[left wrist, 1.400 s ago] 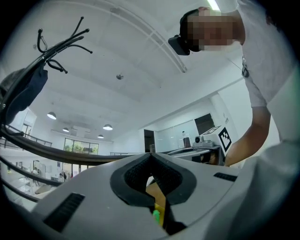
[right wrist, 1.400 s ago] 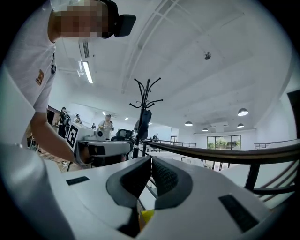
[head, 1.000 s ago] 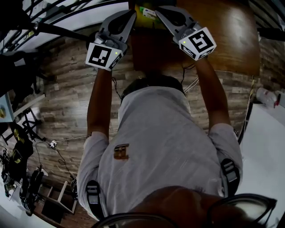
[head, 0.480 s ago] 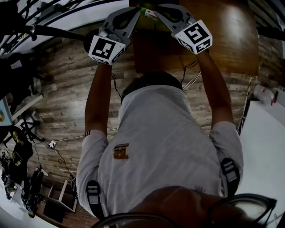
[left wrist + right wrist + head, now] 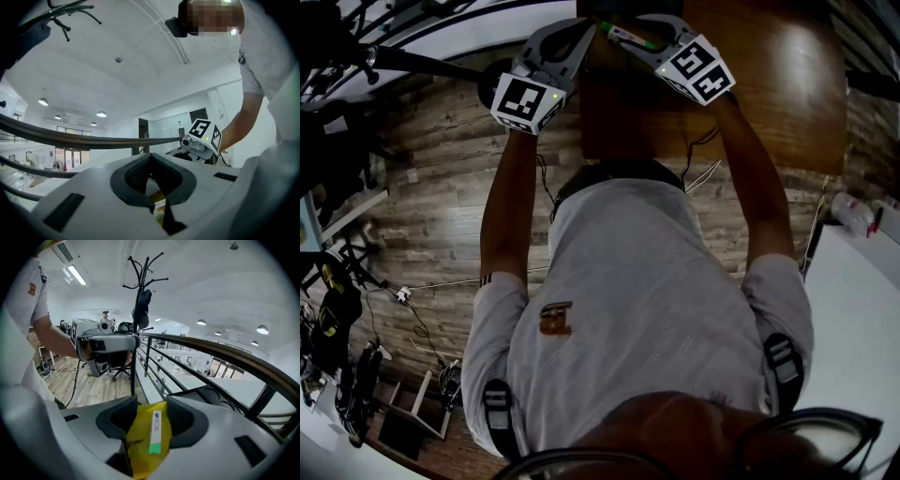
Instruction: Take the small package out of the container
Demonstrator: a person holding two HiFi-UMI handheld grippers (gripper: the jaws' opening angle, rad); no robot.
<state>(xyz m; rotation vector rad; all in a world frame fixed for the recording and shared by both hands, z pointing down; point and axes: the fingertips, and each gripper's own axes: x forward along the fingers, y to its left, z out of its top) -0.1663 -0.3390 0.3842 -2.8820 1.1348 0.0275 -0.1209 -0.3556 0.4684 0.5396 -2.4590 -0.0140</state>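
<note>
In the right gripper view a small white-and-green package (image 5: pixel 155 432) lies on a yellow container (image 5: pixel 138 446) between my right gripper's (image 5: pixel 151 420) jaws. Those jaws are opening, and their pads stand clear of the slim package. My left gripper (image 5: pixel 152 187) is shut on an edge of the yellow container (image 5: pixel 160 208), which shows low between its jaws. In the head view both grippers are held up at the top, left gripper (image 5: pixel 581 28) and right gripper (image 5: pixel 630 26) tip to tip. The package (image 5: pixel 628 37) shows there as a green strip.
A brown wooden table (image 5: pixel 769 84) lies under the grippers, with plank floor (image 5: pixel 441 206) to its left. A white surface (image 5: pixel 862 309) is at the right. A dark railing (image 5: pixel 211 352) and a coat stand (image 5: pixel 140 301) rise ahead in the right gripper view.
Both grippers have moved farther toward the top of the head view. The right gripper has turned, and the green package now shows beside its jaws, while the yellow patch there has gone dark.
</note>
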